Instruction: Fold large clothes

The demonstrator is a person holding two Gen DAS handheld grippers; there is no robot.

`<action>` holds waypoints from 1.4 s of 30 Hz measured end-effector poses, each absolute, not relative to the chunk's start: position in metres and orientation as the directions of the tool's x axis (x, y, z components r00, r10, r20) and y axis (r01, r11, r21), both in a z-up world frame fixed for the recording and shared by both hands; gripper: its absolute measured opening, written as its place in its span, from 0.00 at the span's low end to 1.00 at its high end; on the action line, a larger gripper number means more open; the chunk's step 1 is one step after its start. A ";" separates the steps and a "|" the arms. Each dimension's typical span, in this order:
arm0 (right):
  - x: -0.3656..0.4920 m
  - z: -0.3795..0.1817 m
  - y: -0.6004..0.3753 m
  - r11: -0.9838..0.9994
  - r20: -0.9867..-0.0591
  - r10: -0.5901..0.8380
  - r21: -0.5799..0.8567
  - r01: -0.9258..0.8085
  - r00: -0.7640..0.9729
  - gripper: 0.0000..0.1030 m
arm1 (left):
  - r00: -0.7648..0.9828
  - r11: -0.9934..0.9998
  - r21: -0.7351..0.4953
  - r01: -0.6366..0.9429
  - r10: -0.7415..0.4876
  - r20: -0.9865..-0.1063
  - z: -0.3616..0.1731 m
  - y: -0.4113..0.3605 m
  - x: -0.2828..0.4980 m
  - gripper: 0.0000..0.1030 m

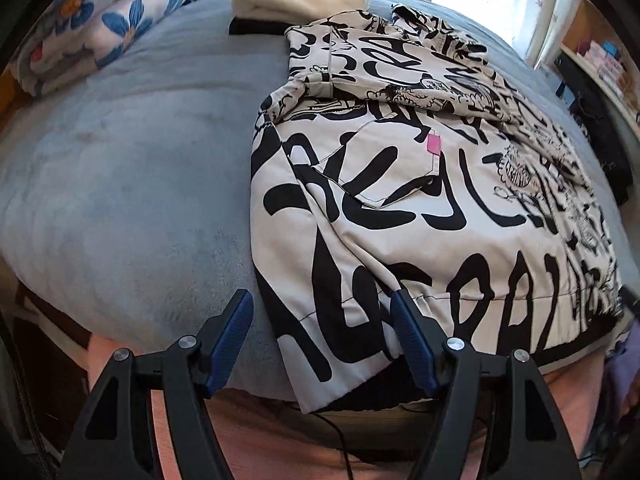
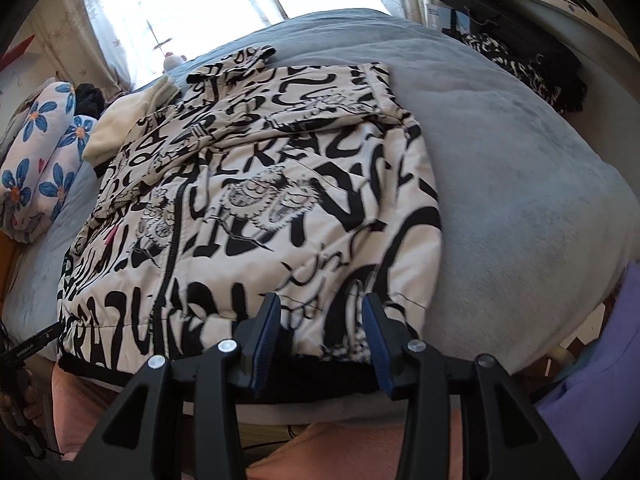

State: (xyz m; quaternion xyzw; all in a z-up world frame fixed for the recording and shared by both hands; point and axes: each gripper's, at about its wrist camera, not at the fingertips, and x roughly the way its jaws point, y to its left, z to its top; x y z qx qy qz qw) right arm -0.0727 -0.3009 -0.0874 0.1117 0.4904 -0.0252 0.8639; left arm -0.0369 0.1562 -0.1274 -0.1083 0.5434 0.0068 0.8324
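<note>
Bedroom, daylight through a curtained window; grey blanket covers the bed, floral pillows at its far left. Printed jacket lies flat on the blanket, front up, zip closed, sleeves already folded across the chest. Left gripper: fingers spread, empty, straddling the jacket's near left hem corner; the right-hand finger sits over the fabric, the other beyond its edge above bare blanket. Right gripper: fingers part-spread, nothing pinched, poised just above the hem band right of the zip. Contact with the cloth cannot be confirmed in either view. Orientation: long axis runs straight away from both sets of fingers, hem nearest, collar and hood toward the window. Risks, as judged: the left fingers closing this far off the edge could catch only the top layer or miss the corner, so the fold would skew; uneven lift between the two hands could spill the folded sleeves; the hem hangs at the bed edge, so a drag toward the fingers could pull the jacket off.
</note>
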 end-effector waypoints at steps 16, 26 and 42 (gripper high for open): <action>-0.082 -0.100 -0.341 0.915 -0.840 0.147 0.316 0.251 0.522 0.51 | 0.370 0.929 -0.333 -0.160 -0.256 -0.893 -0.144 0.180 -0.035 0.80; -0.073 -0.119 -0.331 0.932 -0.861 0.140 0.281 0.228 0.488 0.56 | 0.349 0.909 -0.375 -0.182 -0.297 -0.889 -0.157 0.187 -0.030 0.88; -0.071 -0.126 -0.328 0.939 -0.871 0.154 0.276 0.204 0.467 0.28 | 0.345 0.922 -0.385 -0.049 -0.346 -0.873 -0.152 0.156 -0.028 0.56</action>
